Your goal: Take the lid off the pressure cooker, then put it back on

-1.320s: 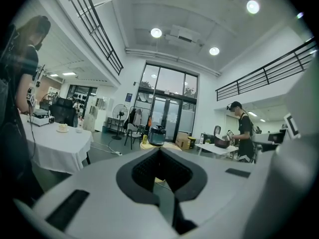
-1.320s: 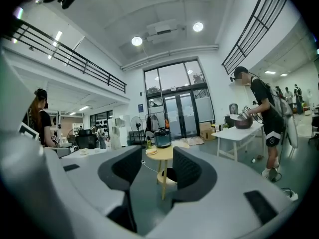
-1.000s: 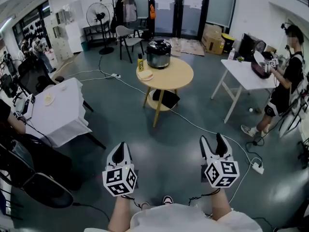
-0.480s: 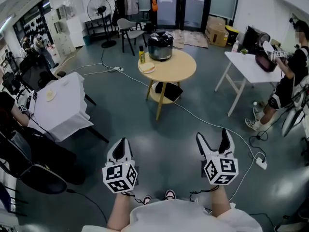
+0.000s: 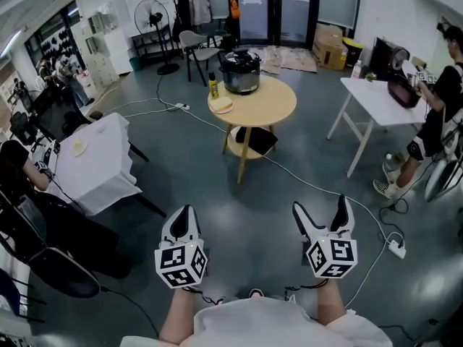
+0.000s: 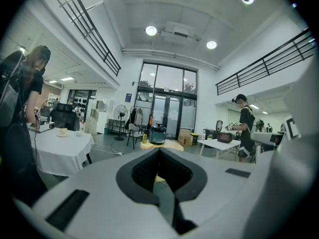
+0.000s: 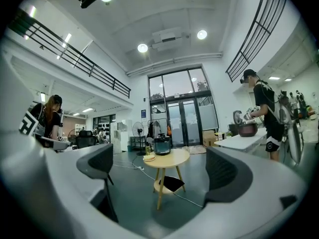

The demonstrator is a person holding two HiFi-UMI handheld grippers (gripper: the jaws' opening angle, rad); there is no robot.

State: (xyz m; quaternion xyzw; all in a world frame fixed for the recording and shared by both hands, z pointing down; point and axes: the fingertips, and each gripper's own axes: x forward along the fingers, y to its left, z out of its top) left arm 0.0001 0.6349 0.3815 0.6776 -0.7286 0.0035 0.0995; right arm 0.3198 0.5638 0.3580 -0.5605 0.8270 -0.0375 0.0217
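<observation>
Far across the dark grey floor, well apart from both grippers, we see the black-and-silver pressure cooker standing on the round pale-wood table, with its dark lid seated on top. Just beside the cooker on that table stand a yellow bottle and a small pale dish, and a black bag lies on the table's lower shelf. A white cable crosses the floor between us and the table and runs to a white power strip at our right. A table with a white cloth stands to the left, and a white trestle table to the right, where a person in black works. A standing fan, a grey chair, a cardboard box and glass doors close off the far end of the room. Our left gripper has its jaws pressed together with nothing in them. Our right gripper has its jaws spread wide and bare, with only the distant table showing between them. Those right jaws have just been opening, and they stand clearly wider than a second ago; the left jaws are together as before, and the person at the right now sits closer to the edge of the head view.
</observation>
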